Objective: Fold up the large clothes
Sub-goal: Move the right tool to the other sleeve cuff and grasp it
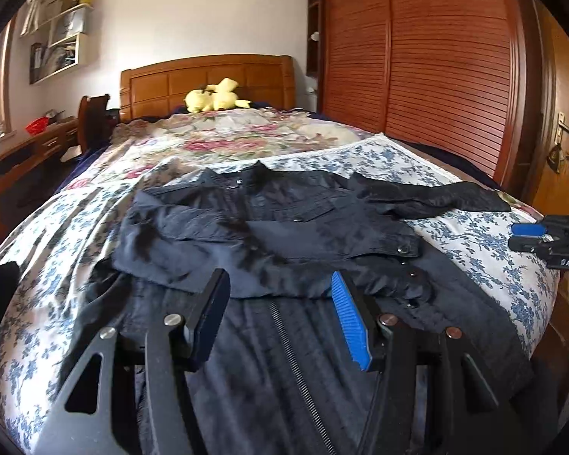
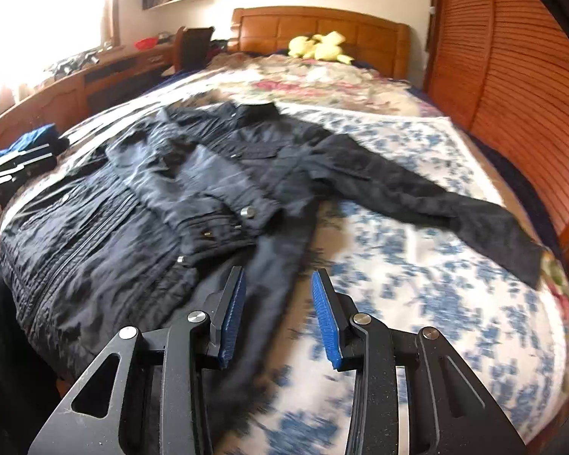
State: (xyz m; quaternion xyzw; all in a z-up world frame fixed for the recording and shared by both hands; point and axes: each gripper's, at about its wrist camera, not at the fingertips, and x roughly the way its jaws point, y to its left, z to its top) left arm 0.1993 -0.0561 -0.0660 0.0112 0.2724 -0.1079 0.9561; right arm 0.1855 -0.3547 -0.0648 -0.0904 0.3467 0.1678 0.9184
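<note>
A dark navy jacket (image 1: 284, 220) lies spread face up on the bed, collar toward the headboard, zip (image 1: 290, 349) running down the front. One sleeve is folded across the chest (image 2: 208, 174). The other sleeve (image 2: 474, 212) stretches out over the floral sheet. My left gripper (image 1: 280, 295) hovers above the jacket's lower front, open, with nothing between its blue pads. My right gripper (image 2: 278, 288) hangs open over the jacket's near edge, where dark cloth lies below the fingers but is not pinched. It also shows at the right border in the left wrist view as the right gripper (image 1: 531, 235).
The bed (image 1: 493, 242) has a blue-flowered sheet, with a pink floral quilt (image 1: 223, 136) farther back. A yellow plush toy (image 1: 216, 96) sits at the wooden headboard. A slatted wardrobe (image 1: 436, 57) stands to the right, a desk (image 2: 95, 76) to the left. Blue cloth (image 2: 38, 136) lies at the bed's left side.
</note>
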